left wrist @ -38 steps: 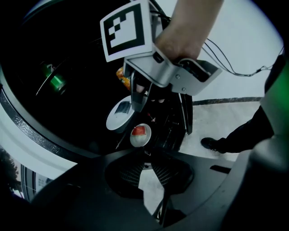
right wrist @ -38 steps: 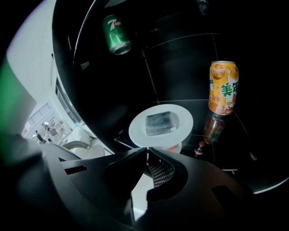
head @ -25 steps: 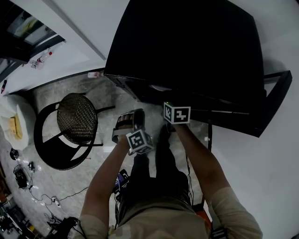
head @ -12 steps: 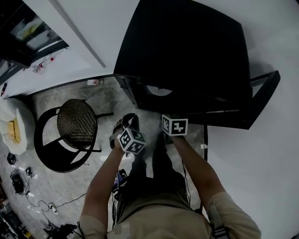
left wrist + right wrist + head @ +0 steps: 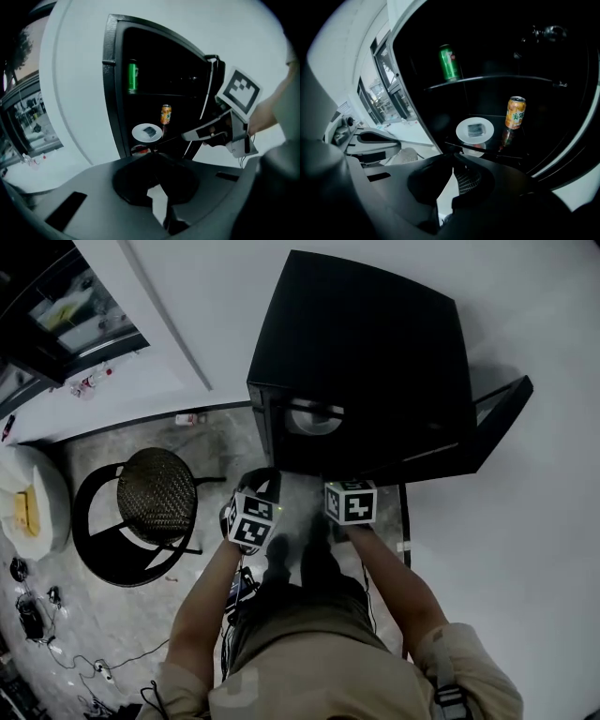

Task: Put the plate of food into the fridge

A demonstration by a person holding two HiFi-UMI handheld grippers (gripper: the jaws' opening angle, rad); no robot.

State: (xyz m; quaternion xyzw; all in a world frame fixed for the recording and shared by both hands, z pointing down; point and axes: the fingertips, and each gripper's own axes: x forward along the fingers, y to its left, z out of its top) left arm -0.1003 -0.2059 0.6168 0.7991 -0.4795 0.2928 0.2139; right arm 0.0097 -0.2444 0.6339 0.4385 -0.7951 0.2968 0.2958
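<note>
The black fridge (image 5: 375, 352) stands open, its door (image 5: 495, 420) swung to the right. A white plate (image 5: 147, 132) with a dark piece of food rests on the fridge's middle shelf, and the same plate (image 5: 475, 130) shows beside an orange can (image 5: 515, 112). A green can (image 5: 449, 62) stands on the shelf above. My left gripper (image 5: 154, 154) has just closed and is shut on nothing, a short way in front of the fridge. My right gripper (image 5: 453, 153) is also shut and empty, pointing down at the plate's shelf. Neither gripper touches the plate.
A round wicker chair (image 5: 155, 493) stands on the stone floor left of my arms. Cables (image 5: 37, 606) lie at the lower left, next to a white round table (image 5: 33, 507). White walls flank the fridge. A bottle (image 5: 190, 418) lies by the wall.
Both grippers have pulled back and up from the fridge opening. The left gripper's cube has rolled. The plate inside the fridge now shows in the head view.
</note>
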